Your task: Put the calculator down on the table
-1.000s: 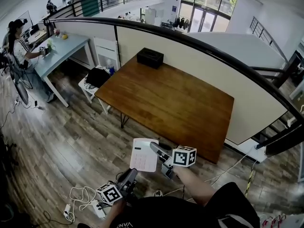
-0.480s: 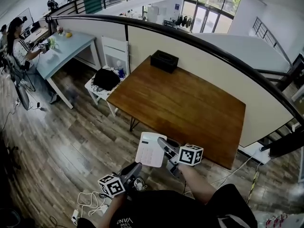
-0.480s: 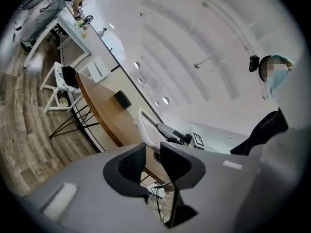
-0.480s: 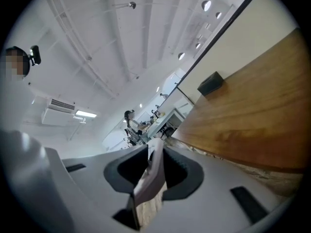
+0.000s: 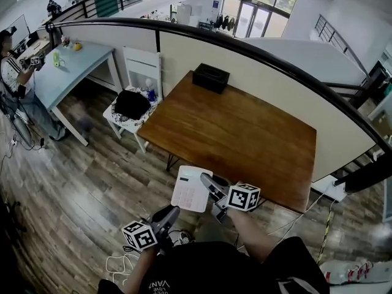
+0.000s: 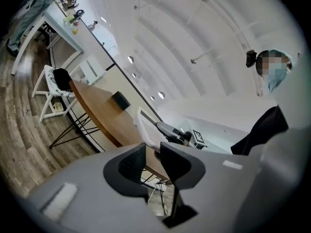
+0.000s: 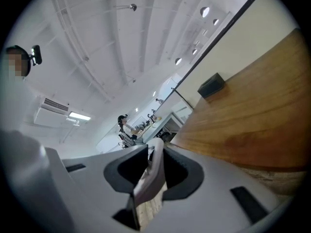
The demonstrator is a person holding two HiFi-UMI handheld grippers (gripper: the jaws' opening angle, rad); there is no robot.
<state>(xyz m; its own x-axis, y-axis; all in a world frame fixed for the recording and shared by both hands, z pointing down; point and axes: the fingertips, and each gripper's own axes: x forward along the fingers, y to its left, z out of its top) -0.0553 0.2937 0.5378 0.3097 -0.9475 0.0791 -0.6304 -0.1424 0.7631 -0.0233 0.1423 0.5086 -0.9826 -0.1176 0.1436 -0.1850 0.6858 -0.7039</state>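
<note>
- The right gripper (image 5: 206,182) has its jaws pinched on one edge of the white calculator (image 5: 190,189). The calculator is up in the air, close to the near edge of the brown worktop (image 5: 245,133) and not resting on it.
- The left gripper (image 5: 170,213) sits lower, beside it, with its jaws a narrow slit apart and nothing between them.
- The calculator looks like a thin, rigid plastic slab. I'd judge it light, and it shows no sag from that one-edge hold.
- The smooth casing could slip or swing in a pinch this near the rim. A hold across the long sides, clear of the keys, seems the safer place.
- Only a black box (image 5: 211,77) sits on the worktop, at the far end, so a flat, gentle set-down has plenty of room.
</note>
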